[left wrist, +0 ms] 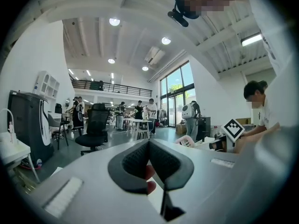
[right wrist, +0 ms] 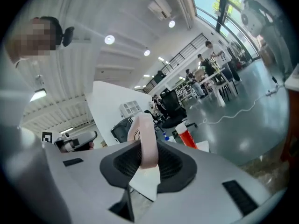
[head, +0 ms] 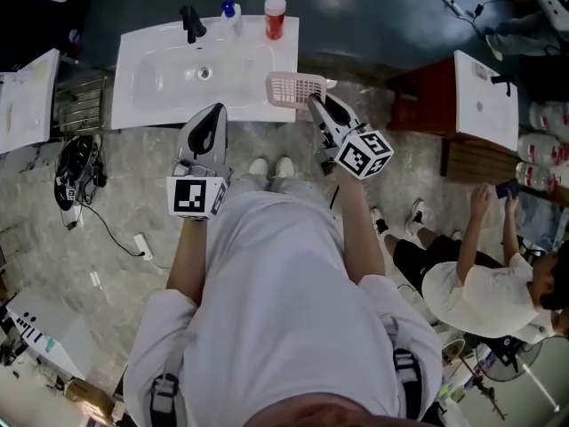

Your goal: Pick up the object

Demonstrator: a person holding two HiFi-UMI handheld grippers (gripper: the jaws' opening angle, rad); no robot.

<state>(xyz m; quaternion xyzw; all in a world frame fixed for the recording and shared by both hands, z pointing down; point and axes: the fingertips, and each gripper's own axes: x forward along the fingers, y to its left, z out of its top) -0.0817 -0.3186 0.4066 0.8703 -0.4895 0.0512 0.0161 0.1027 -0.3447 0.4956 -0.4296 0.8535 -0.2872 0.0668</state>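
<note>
The left gripper (head: pixel 214 112) is held shut and empty, with the white ceramic washbasin (head: pixel 151 69) just beyond its tips. To its right, the pale pink perforated plastic basket (head: pixel 295 87) is clamped by its rim in the right gripper (head: pixel 315 103), above the basin's corner.

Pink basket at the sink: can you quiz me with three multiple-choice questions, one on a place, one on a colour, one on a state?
1. Where is the pink basket?
A on the floor
B between the right gripper jaws
C on a shelf

2. What colour is the white-capped bottle on the sink rim?
A red
B green
C yellow

3. The right gripper is:
A wide open, empty
B shut on the basket
C lying down

Answers: B, it sits at the jaw tips; A, its body is red; B, the right gripper view shows both pads pressing the rim.
</note>
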